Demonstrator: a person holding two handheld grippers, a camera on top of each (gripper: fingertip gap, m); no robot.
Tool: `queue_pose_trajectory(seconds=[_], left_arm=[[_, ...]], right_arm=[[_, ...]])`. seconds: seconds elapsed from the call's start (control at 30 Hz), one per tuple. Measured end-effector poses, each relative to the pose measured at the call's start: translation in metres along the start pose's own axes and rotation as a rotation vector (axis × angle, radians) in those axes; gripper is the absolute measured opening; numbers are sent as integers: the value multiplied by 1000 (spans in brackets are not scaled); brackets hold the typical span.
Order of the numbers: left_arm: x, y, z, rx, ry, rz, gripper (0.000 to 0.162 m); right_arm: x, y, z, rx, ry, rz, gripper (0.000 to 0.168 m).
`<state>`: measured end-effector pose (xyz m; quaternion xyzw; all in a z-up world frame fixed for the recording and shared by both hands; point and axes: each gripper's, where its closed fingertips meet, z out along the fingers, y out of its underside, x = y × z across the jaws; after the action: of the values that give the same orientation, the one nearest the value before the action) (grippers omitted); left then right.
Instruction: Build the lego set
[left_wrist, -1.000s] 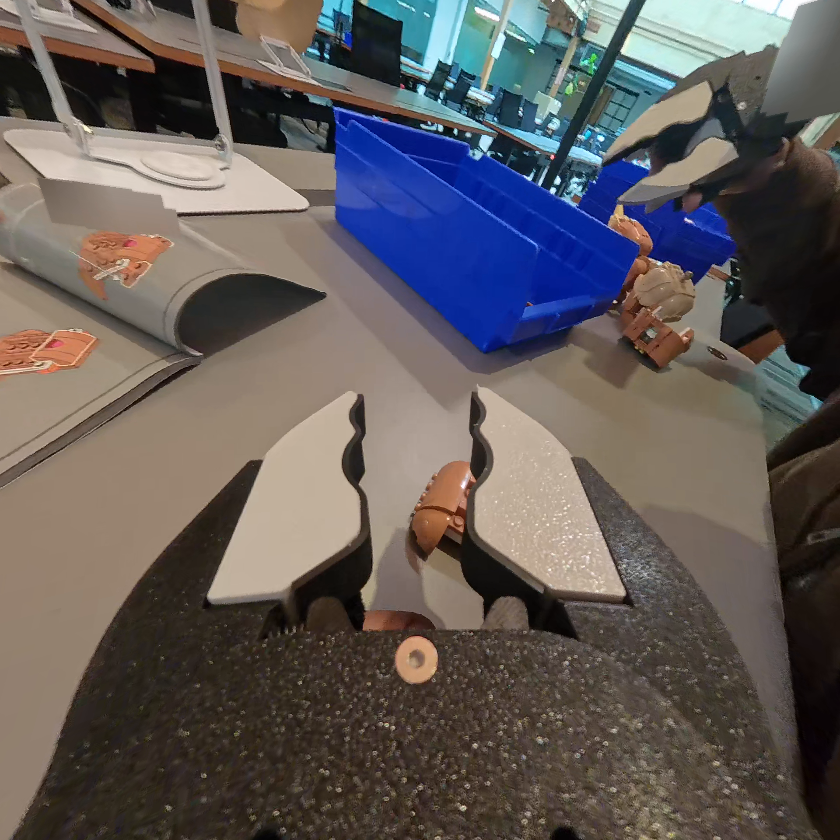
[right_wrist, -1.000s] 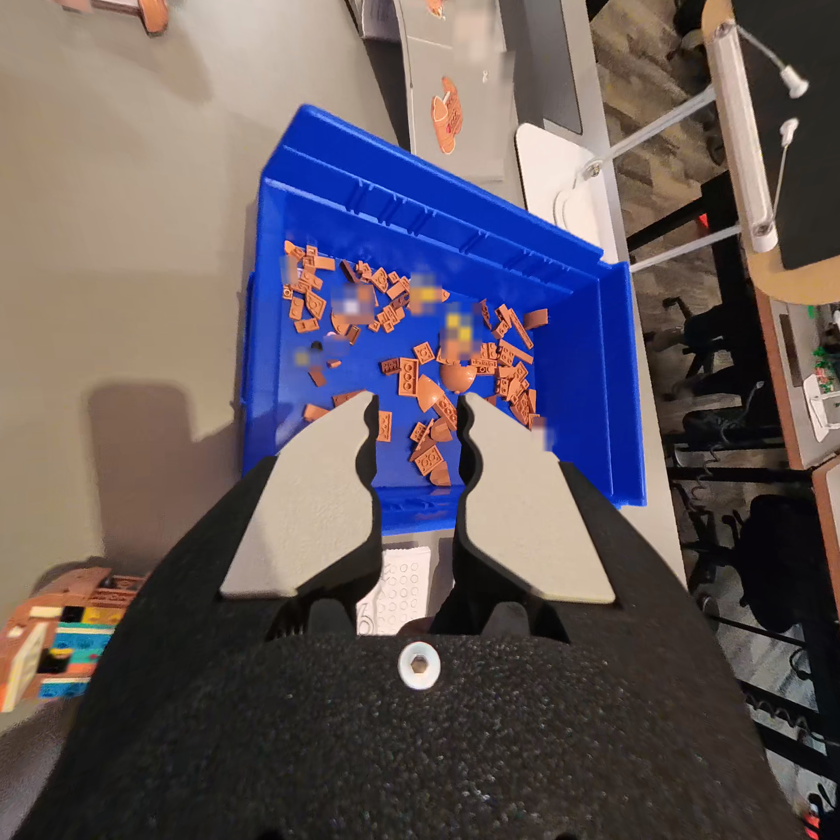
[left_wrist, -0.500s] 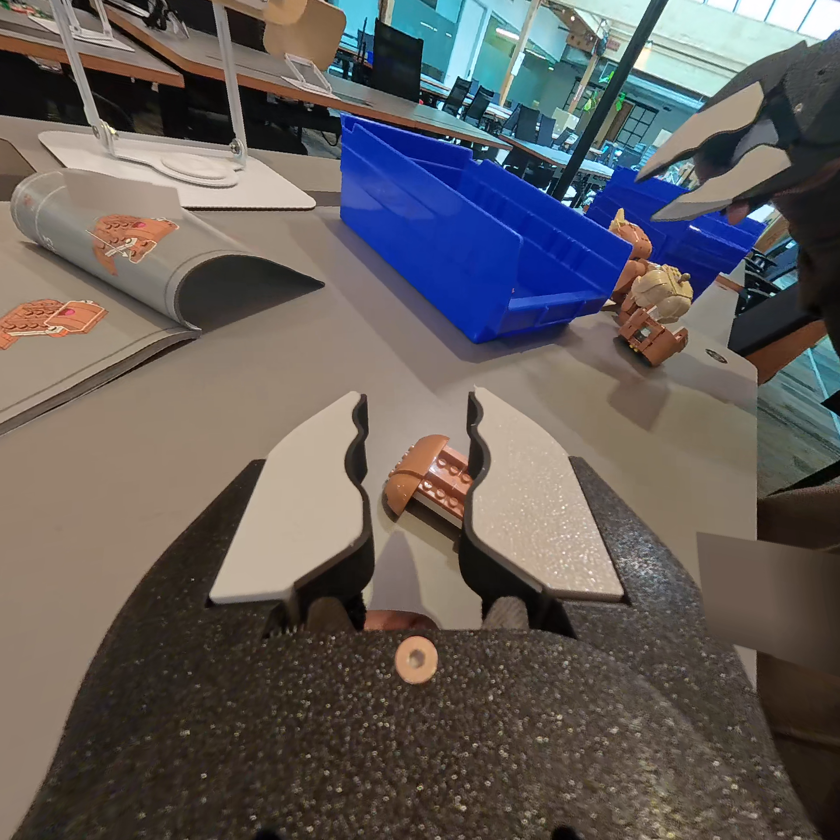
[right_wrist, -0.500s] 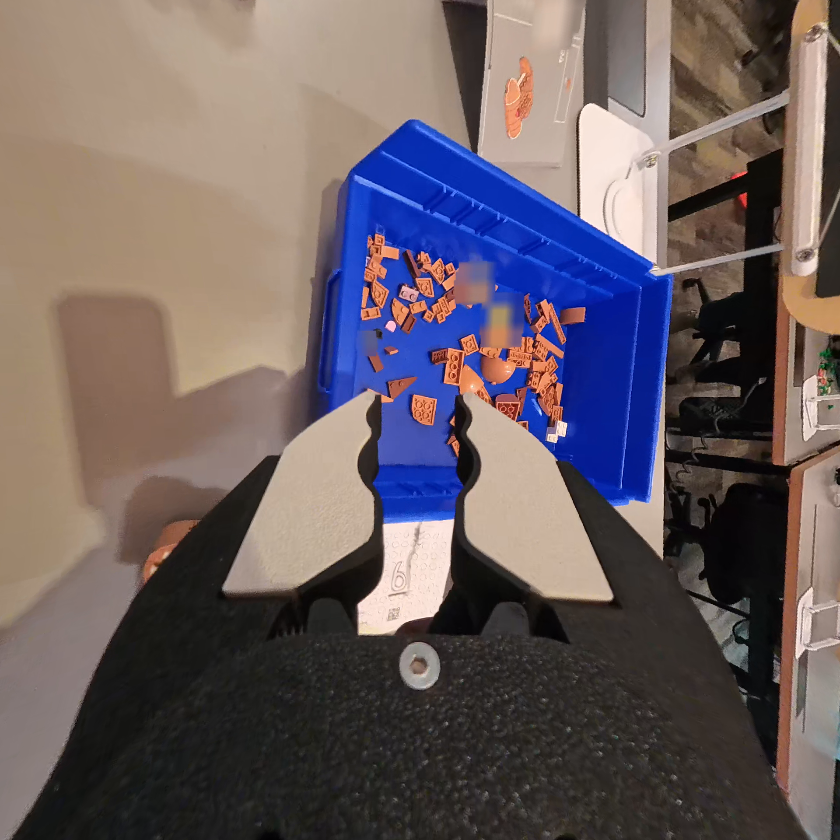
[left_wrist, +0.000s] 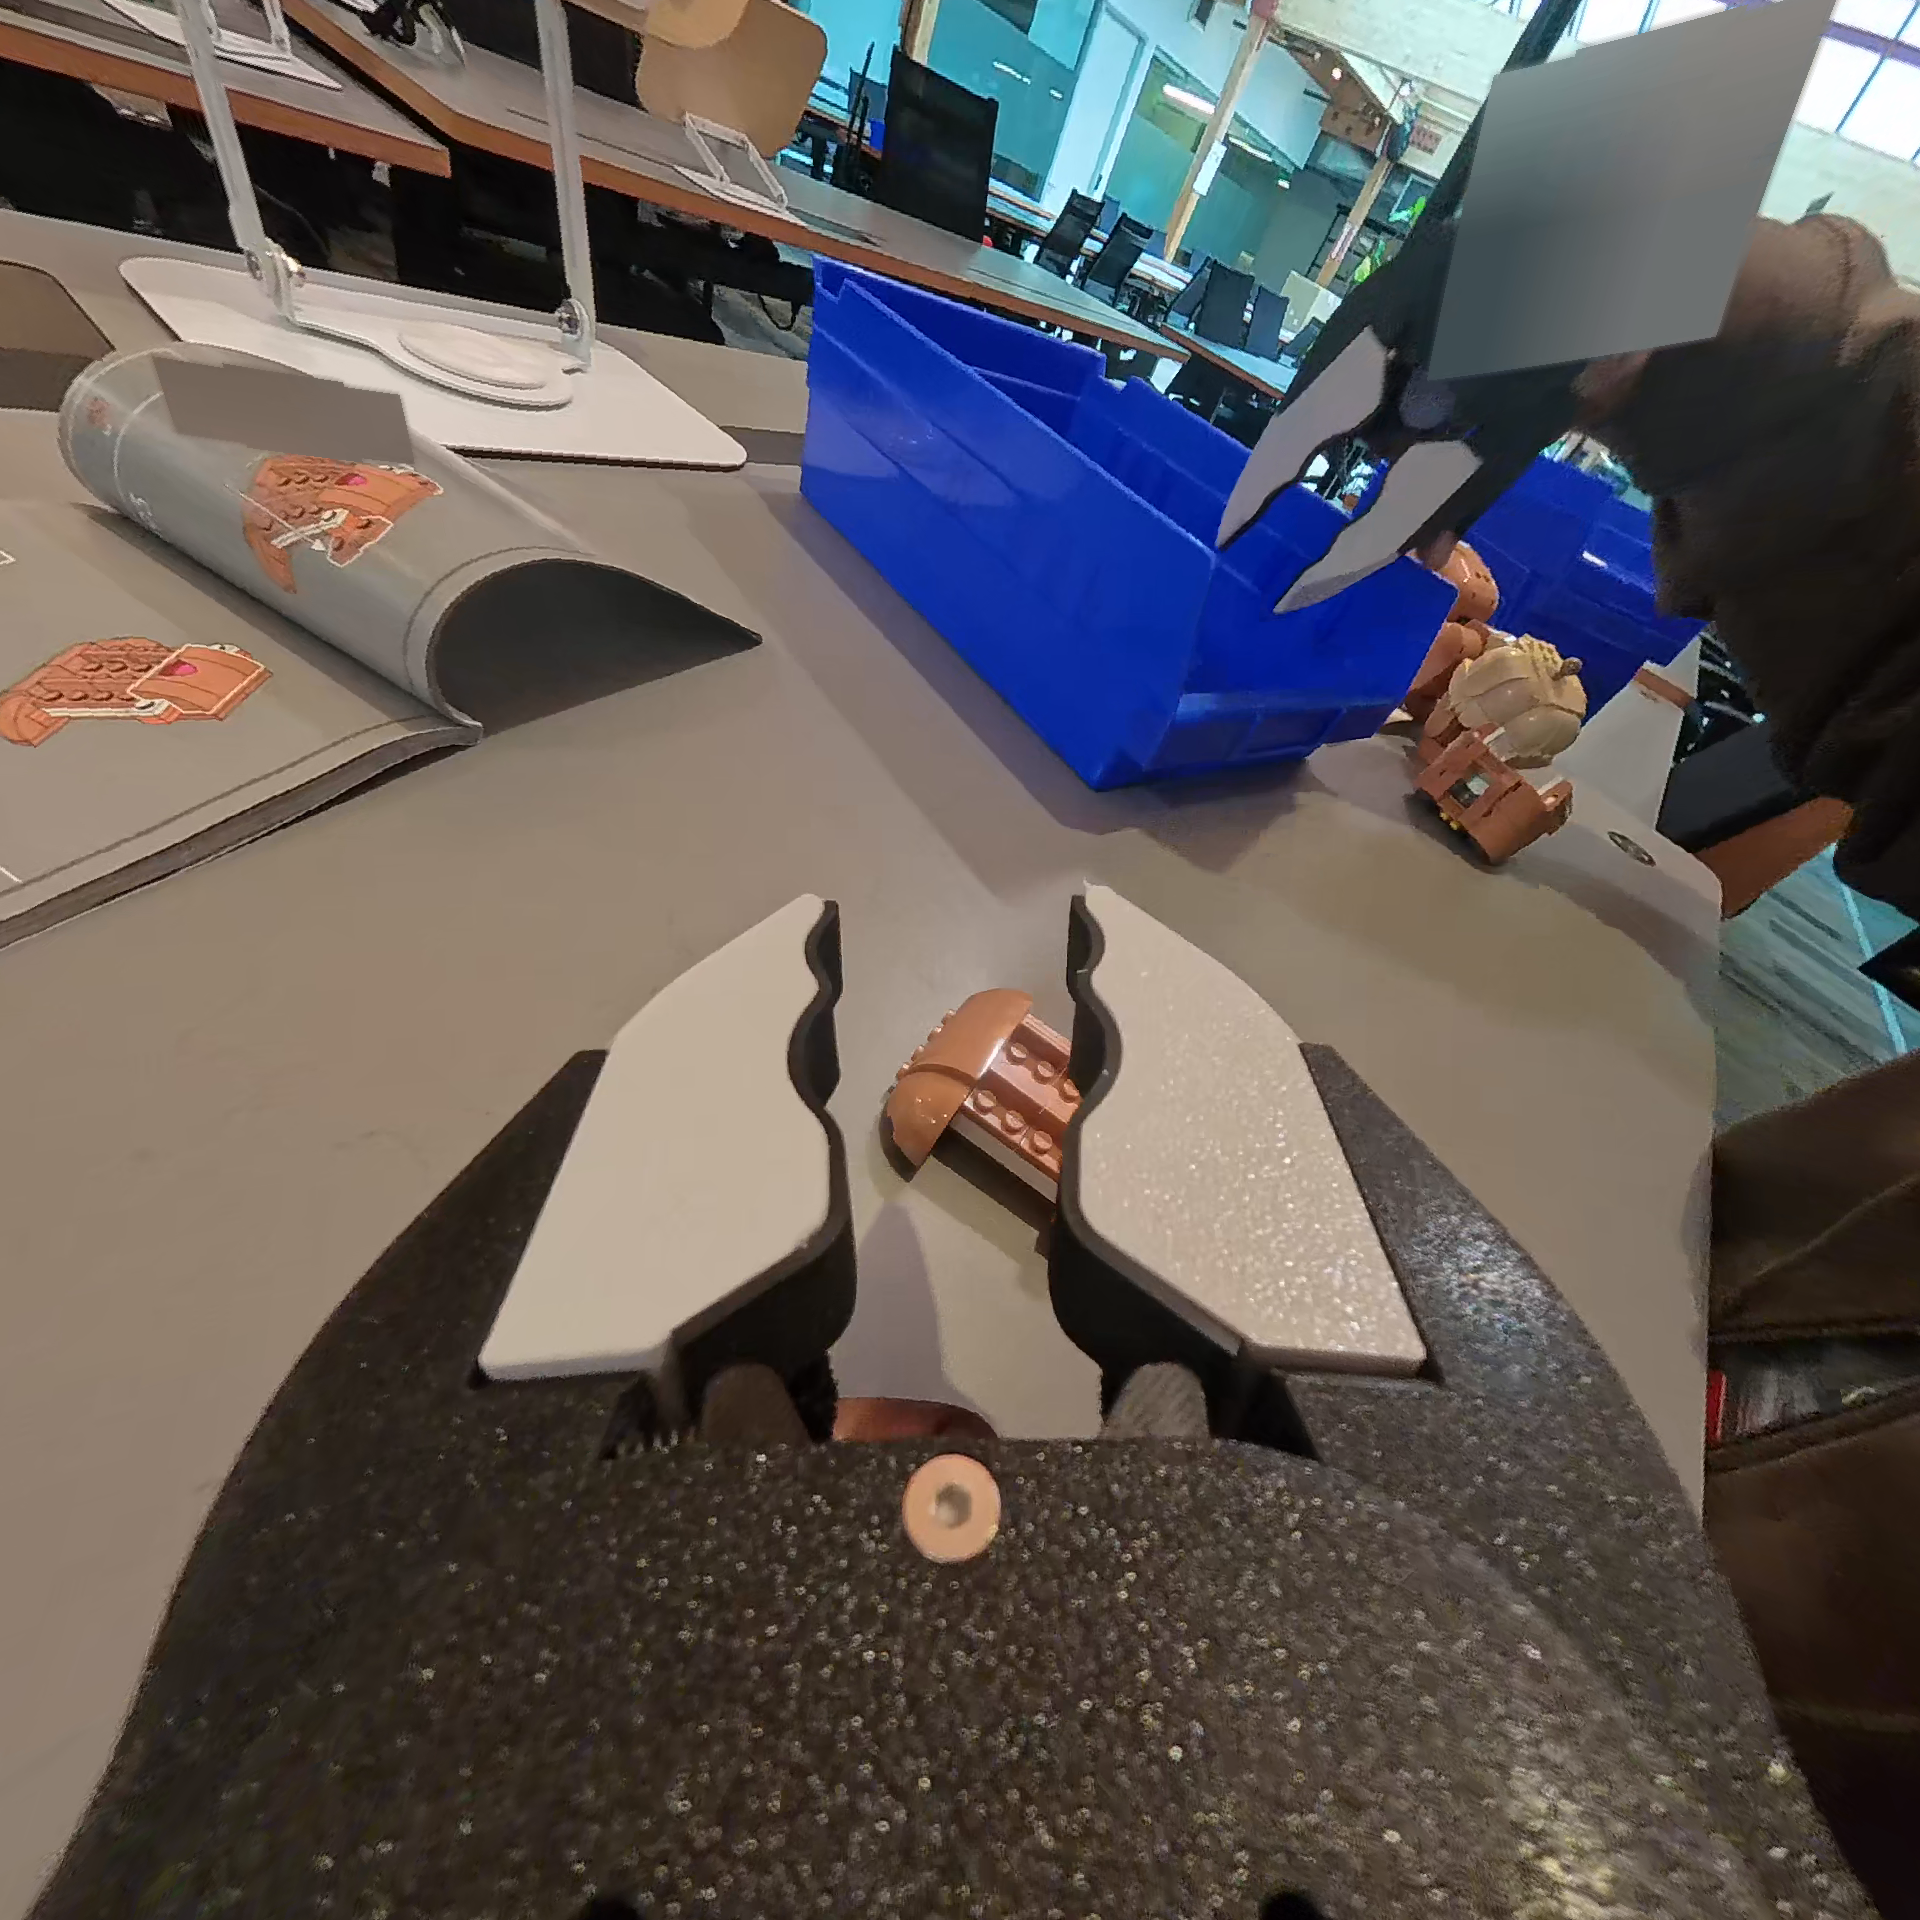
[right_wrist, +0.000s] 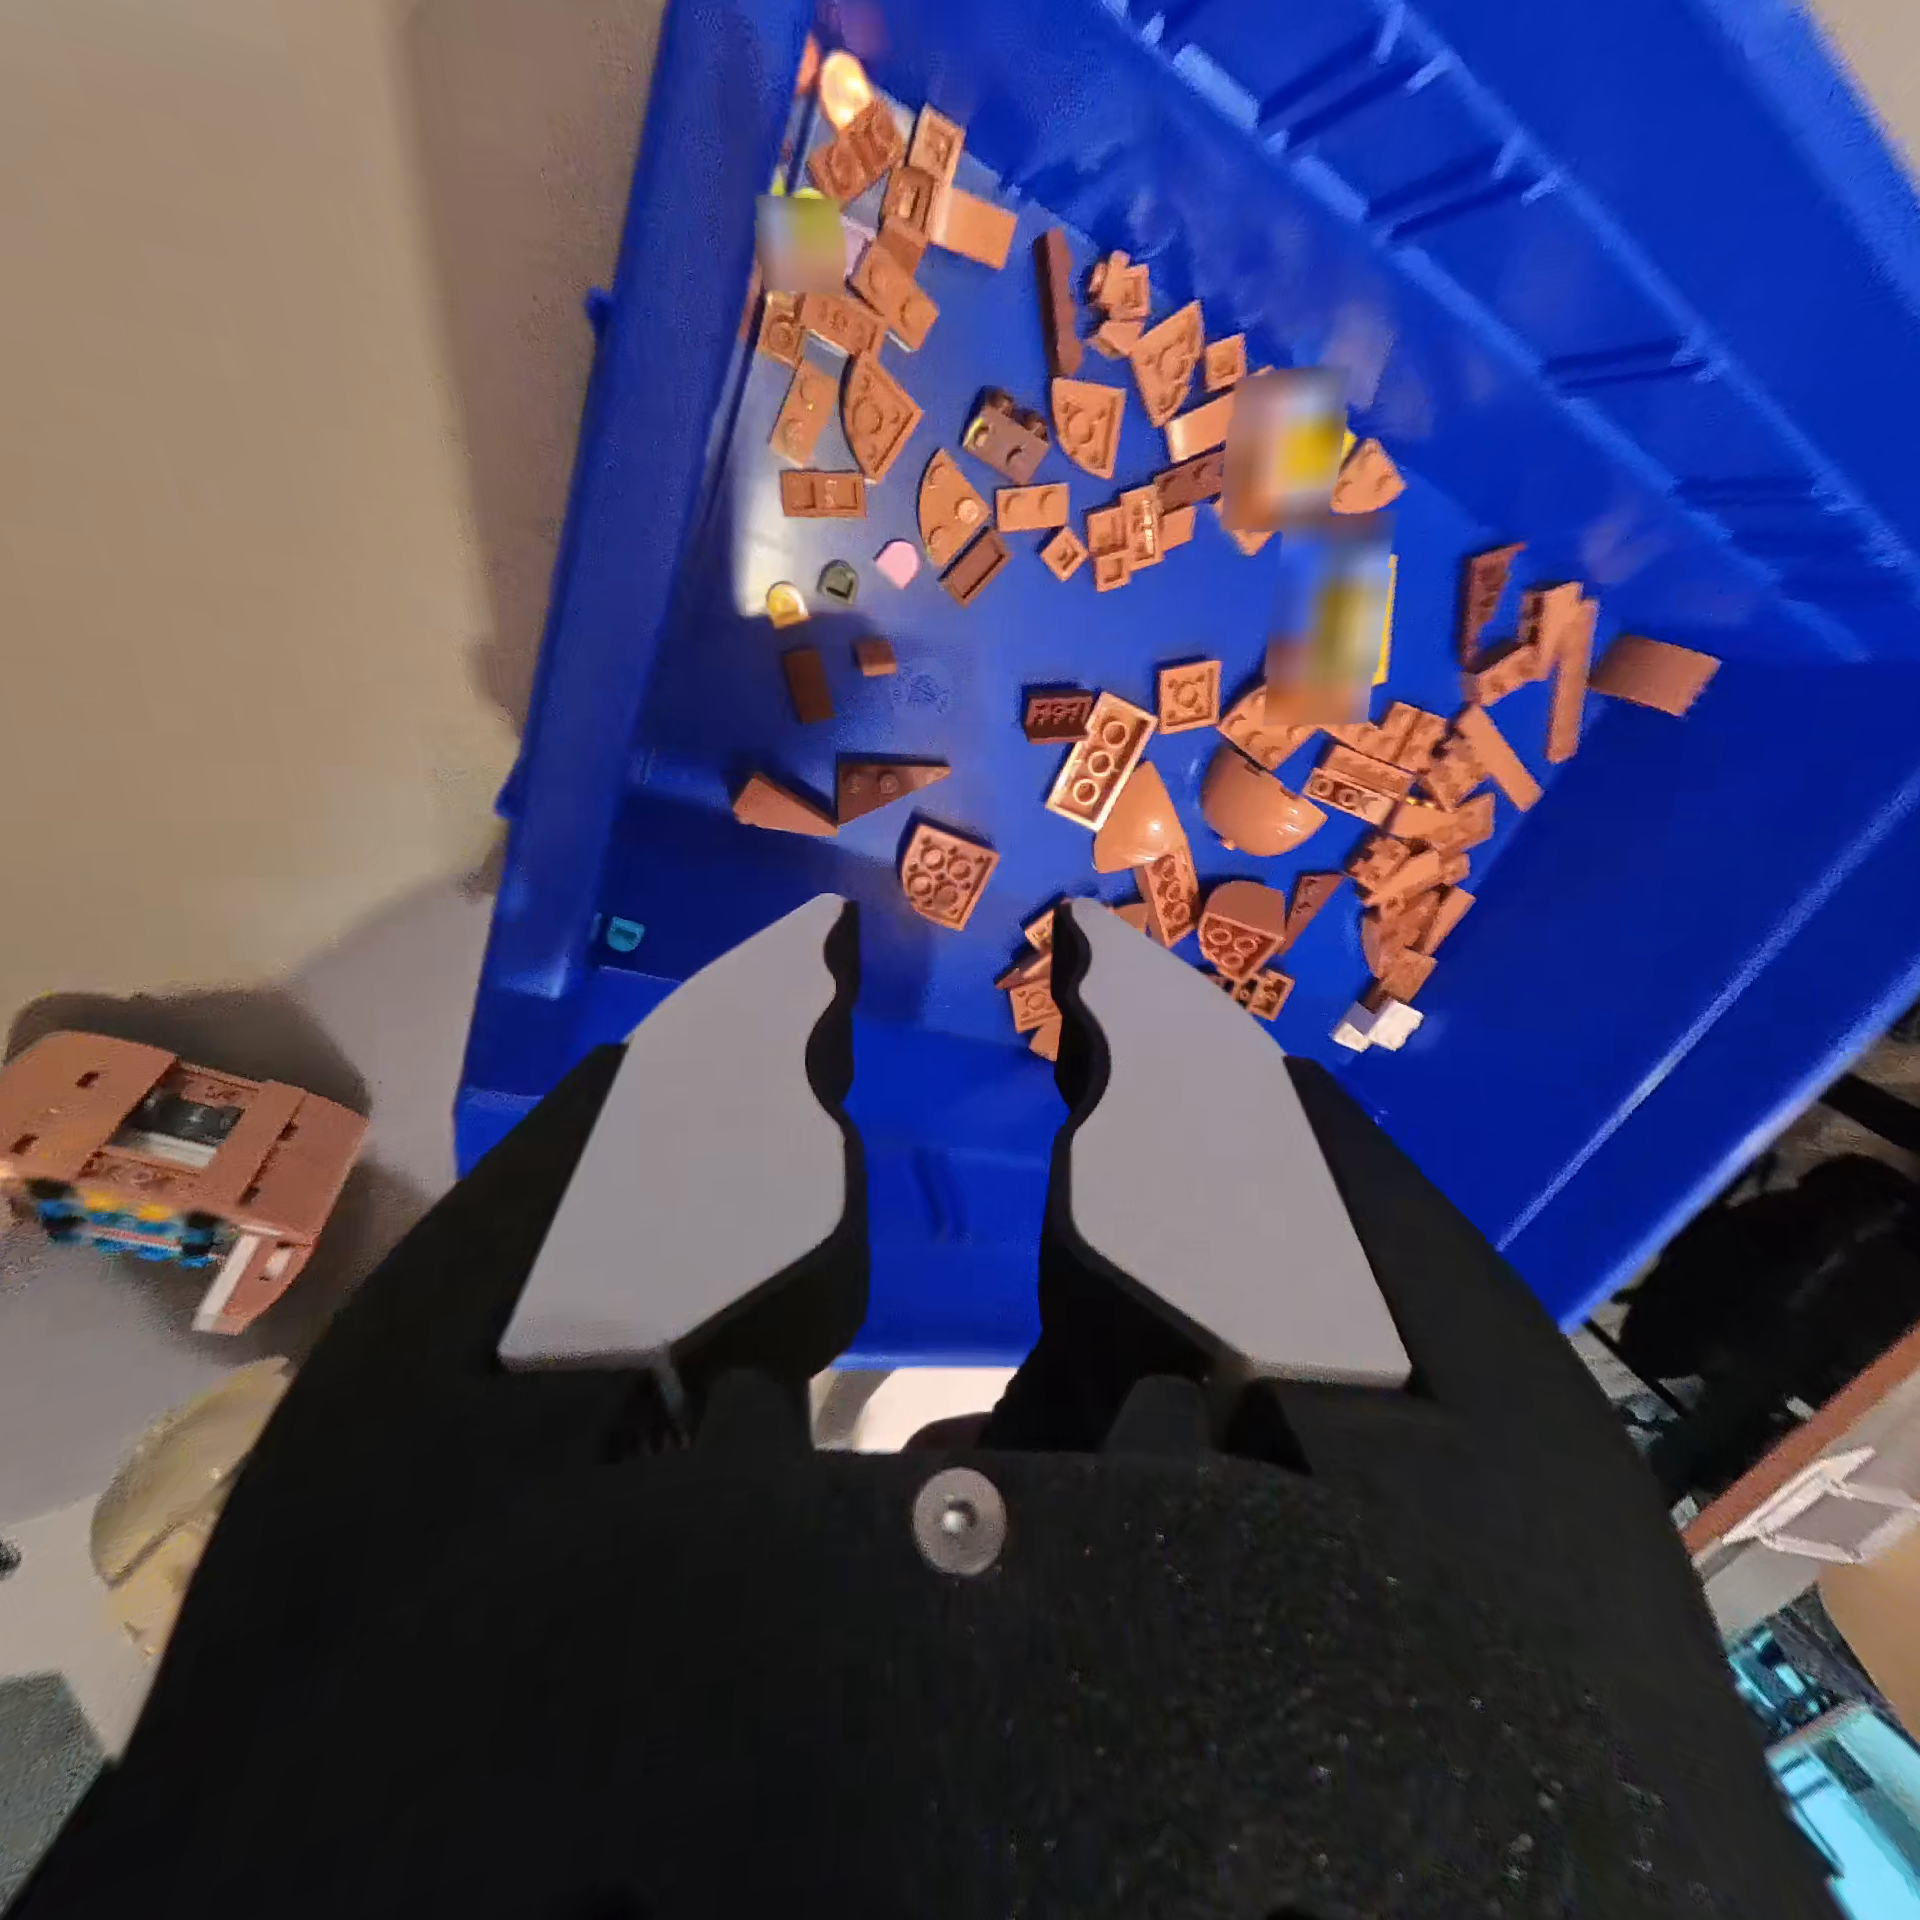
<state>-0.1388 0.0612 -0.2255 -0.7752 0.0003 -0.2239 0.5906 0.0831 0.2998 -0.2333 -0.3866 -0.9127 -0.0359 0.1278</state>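
Roughly, stage: midway, several sub-assemblies built, many parts loose.
Built so far: small brown studded lego sub-assembly with rounded cap (left_wrist: 982, 1081) lying on grey surface (left_wrist: 644, 914); brown panelled lego block with blue underside (right_wrist: 166, 1153) and tan domed lego piece (left_wrist: 1512, 701) lying beside blue plastic bin (right_wrist: 1714, 416).
Left to do: loose brown lego plates and wedges (right_wrist: 1143, 665) unsorted in bin.
Left gripper (left_wrist: 951, 935): spread, empty, straddling the small sub-assembly without pinching it.
Right gripper (right_wrist: 951, 920): spread, empty, poised over bin contents.
Reference: open grey instruction booklet (left_wrist: 260, 623) at far left.
Likely next: picking a part from bin.
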Motion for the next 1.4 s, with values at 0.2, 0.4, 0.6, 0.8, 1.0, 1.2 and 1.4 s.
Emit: queue_pose_trajectory(seconds=[0.2,0.4,0.6,0.8,1.0,1.2,1.4], left_arm=[[-7,-5,-9,51,-21,-47,42],[-11,-3,-10,31,-52,-41,42],[-11,-1,-8,17,-53,-36,41],[-10,0,-10,16,-56,-26,41],[-11,-1,-11,21,-58,-36,41],[-12,1,-9,6,-58,-50,41],[-14,3,-8,-8,-59,-70,41]], right_arm=[[7,-5,22,-40,-82,-59,40],[14,5,36,-119,-80,-78,41],[16,12,38,-144,-90,-70,41],[29,17,24,-151,-39,-45,40],[41,23,1,-100,51,14,40],[32,21,-13,28,101,74,40],[27,28,-20,95,127,122,39]])
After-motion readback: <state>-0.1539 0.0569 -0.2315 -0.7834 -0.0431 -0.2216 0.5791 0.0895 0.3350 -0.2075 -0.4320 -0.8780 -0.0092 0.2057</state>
